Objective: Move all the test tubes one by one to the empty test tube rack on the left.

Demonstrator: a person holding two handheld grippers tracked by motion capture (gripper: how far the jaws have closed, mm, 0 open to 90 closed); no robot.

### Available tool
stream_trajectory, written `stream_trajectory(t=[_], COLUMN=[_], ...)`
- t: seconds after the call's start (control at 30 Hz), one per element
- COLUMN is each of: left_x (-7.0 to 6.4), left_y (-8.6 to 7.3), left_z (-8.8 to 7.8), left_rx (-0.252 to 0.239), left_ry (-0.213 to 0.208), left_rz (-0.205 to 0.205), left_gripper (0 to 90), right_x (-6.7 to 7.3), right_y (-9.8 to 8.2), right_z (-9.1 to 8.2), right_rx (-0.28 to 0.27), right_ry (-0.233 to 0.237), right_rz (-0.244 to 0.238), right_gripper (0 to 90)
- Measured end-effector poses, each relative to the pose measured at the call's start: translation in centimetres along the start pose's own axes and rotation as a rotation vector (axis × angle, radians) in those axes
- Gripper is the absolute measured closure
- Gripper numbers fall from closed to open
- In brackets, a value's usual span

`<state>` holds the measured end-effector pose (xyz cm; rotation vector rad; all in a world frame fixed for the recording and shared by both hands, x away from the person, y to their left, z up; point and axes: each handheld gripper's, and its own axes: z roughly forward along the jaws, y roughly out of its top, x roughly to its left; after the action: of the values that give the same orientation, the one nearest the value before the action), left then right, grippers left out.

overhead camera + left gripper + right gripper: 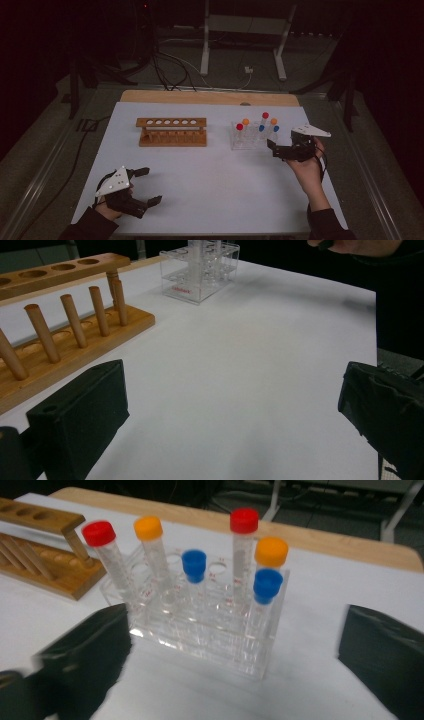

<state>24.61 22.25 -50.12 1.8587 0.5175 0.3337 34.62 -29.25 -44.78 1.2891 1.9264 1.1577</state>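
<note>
A clear plastic rack [248, 139] stands right of the table's middle and holds several tubes with red, orange and blue caps. In the right gripper view the rack [200, 630] is close ahead, with a red-capped tube [244, 520] and a blue-capped tube [267, 582] nearest the right end. My right gripper [274, 148] [234, 630] is open just right of the rack, jaws apart and touching nothing. An empty wooden tube rack [172, 131] [65, 335] stands to the left. My left gripper [145, 187] [230, 385] rests open near the front left edge, holding nothing.
A white sheet [215, 185] covers the table, and a wooden board edge [210, 97] shows at its back. Beyond it are cables [170, 75] and the white legs of a stand [205, 45] on the floor. Metal rails run along both sides.
</note>
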Motion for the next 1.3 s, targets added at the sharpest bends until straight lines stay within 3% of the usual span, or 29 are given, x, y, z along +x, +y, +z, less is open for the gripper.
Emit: stream_trajectory(t=[0.13, 0.2, 0.27, 0.3, 0.77, 1.07, 1.3], left_x=[0.0, 0.0, 0.0, 0.0, 0.1, 0.1, 0.1], left_y=[0.0, 0.0, 0.0, 0.0, 0.0, 0.0, 0.0], left_z=[0.0, 0.0, 0.0, 0.0, -0.1, -0.1, -0.1], left_rx=[-0.004, -0.005, 0.005, 0.006, 0.002, -0.001, -0.001], left_ry=[0.0, 0.001, 0.005, 0.005, 0.005, 0.004, 0.001], left_rz=[0.0, -0.002, 0.001, 0.0, -0.001, -0.001, -0.003], left_gripper=[0.5, 0.5, 0.5, 0.5, 0.5, 0.5, 0.5], right_x=[-0.3, -0.4, -0.5, -0.6, -0.7, -0.8, -0.6], right_y=[-0.2, -0.2, -0.2, -0.2, 0.3, 0.5, 0.4], right_z=[0.7, 1.0, 1.3, 1.6, 2.9, 3.9, 4.7], right_rx=[0.04, 0.05, 0.06, 0.071, 0.08, 0.096, 0.126], right_ry=[-0.029, -0.045, -0.052, -0.062, -0.067, -0.061, -0.091], right_rz=[0.006, 0.016, 0.021, 0.026, 0.047, 0.059, 0.052], right_gripper=[7.4, 15.9, 17.9, 24.4, 56.1, 65.5, 70.4])
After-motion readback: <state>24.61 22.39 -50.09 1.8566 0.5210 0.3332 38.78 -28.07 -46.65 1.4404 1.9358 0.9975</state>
